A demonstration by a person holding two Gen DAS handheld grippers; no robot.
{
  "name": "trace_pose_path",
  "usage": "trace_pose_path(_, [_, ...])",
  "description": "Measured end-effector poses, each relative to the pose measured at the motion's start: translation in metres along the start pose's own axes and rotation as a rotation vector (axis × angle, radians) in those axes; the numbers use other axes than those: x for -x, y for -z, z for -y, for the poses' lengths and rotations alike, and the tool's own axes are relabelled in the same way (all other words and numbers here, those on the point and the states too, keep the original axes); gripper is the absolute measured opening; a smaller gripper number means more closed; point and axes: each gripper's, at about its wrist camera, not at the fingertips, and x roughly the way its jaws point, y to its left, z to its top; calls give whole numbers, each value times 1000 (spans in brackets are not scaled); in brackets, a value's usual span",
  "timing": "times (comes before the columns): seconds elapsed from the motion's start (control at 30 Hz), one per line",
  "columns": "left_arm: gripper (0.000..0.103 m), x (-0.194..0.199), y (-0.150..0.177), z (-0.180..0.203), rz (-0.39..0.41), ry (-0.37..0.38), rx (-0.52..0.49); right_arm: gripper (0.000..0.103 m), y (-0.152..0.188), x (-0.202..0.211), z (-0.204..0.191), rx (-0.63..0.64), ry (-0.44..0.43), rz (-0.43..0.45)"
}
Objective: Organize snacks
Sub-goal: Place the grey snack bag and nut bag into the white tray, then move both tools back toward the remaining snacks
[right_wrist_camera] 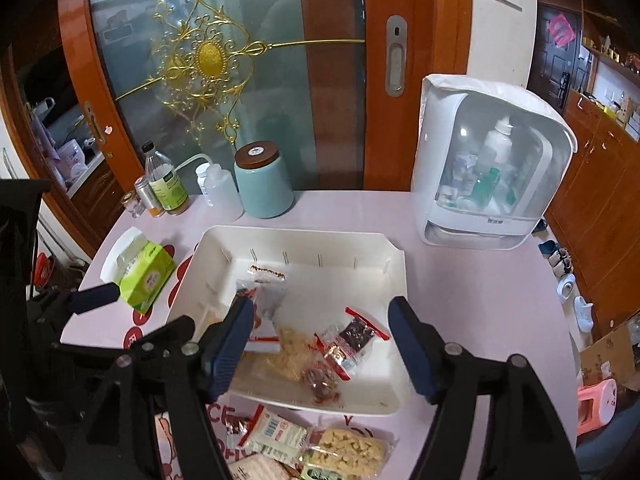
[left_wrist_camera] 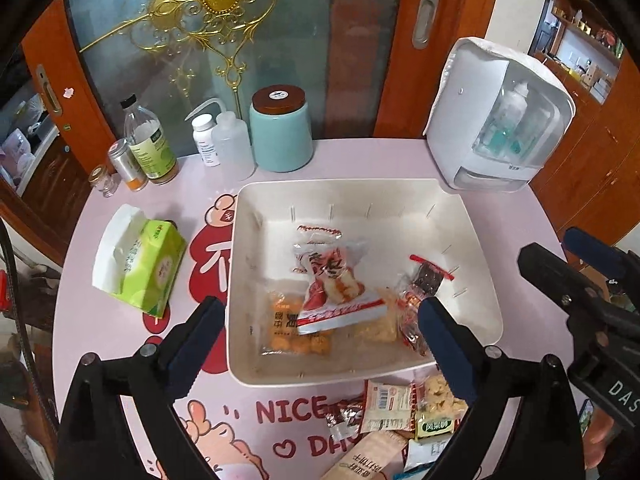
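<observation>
Home: ornate glass door (left_wrist_camera: 208,40), shoes (right_wrist_camera: 568,280)

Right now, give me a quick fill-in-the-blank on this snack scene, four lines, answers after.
1. Several snack packets lie inside the white ___.
2. The tissue pack lies on the bin's ___ side in both views.
3. The teal jar has a ___ lid.
4. Both grippers, left and right, hold ___.

Answers: bin; left; brown; nothing

**What the views hide or cut off**

The loose pile of snack packets (left_wrist_camera: 400,432) on the pink table is cut by the bottom edge in both views. In the white plastic tray (left_wrist_camera: 472,236), the orange packet of round snacks (left_wrist_camera: 292,332) is partly covered by the red-and-white packet (left_wrist_camera: 336,296). Small print on packets is unreadable.
</observation>
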Motion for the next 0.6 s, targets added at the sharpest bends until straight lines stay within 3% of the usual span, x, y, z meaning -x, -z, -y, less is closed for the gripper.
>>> trace_pose_path(0.37, [98, 40, 29, 7, 29, 30, -1, 70, 23, 42, 11, 42, -7, 23])
trace_pose_path(0.6, [99, 64, 73, 22, 21, 63, -28, 70, 55, 65, 25, 57, -10, 15])
